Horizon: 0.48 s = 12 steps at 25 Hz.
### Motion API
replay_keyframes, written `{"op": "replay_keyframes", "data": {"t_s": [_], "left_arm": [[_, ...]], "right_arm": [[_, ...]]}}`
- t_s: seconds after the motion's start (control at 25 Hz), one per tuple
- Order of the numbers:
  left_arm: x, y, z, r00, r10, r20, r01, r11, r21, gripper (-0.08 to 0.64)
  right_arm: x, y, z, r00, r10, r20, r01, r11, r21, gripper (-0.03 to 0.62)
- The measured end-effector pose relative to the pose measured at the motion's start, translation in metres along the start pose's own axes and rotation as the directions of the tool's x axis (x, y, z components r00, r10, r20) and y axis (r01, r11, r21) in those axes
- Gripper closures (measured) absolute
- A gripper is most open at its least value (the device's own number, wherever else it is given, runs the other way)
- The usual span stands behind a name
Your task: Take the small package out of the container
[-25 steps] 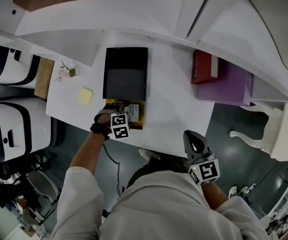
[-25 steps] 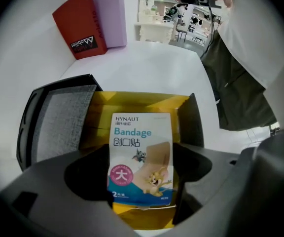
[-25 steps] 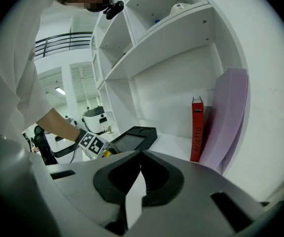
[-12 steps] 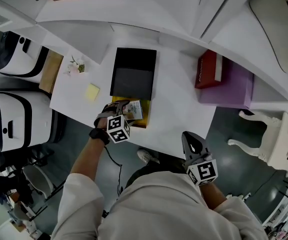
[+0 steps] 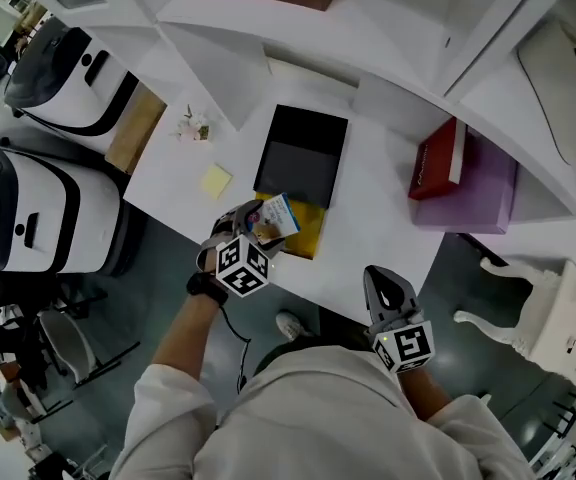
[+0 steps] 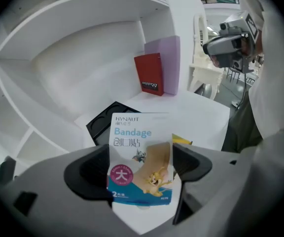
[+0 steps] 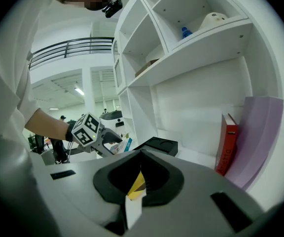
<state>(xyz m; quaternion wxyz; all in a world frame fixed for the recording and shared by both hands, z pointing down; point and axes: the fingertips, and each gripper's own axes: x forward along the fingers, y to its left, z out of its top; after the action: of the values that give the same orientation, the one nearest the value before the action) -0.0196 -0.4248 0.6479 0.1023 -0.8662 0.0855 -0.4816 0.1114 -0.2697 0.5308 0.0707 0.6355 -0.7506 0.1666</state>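
A small white-and-blue bandage package (image 6: 132, 132) stands upright between the jaws of my left gripper (image 6: 141, 171), which is shut on its lower part. In the head view the left gripper (image 5: 258, 230) holds the package (image 5: 278, 214) just above the left end of a flat yellow container (image 5: 310, 230) near the table's front edge. A black box (image 5: 302, 156) lies right behind the container. My right gripper (image 5: 386, 290) hangs shut off the table's front edge, to the right, with nothing in it. In the right gripper view, the right gripper (image 7: 134, 194) faces the left gripper (image 7: 106, 146).
A yellow sticky note (image 5: 216, 180) and a small sprig (image 5: 193, 128) lie on the white table (image 5: 368, 208) at the left. A red book (image 5: 438, 163) leans on a purple box (image 5: 483, 190) at the right. White shelves rise behind. White machines (image 5: 38, 208) stand left, a white chair (image 5: 558, 318) right.
My left gripper has risen from the yellow container with the bandage package in it. The head view has shifted. The right gripper has stayed in place.
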Motion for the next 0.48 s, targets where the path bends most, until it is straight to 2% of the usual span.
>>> {"op": "replay_keyframes", "data": {"t_s": [0.24,0.48], "left_arm": [[-0.031,0.004,0.003,0.998,0.062,0.022,-0.061,0.997,-0.048,0.161],[-0.062,0.008,0.006,0.99,0.132,0.055,-0.123,0.981,-0.149,0.161]], "right_arm": [[0.003,0.022,0.017,0.999,0.034,0.023,-0.033,0.999,-0.04,0.568],[0.007,0.038,0.032,0.996,0.068,0.05,-0.064,0.995,-0.081,0.568]]}}
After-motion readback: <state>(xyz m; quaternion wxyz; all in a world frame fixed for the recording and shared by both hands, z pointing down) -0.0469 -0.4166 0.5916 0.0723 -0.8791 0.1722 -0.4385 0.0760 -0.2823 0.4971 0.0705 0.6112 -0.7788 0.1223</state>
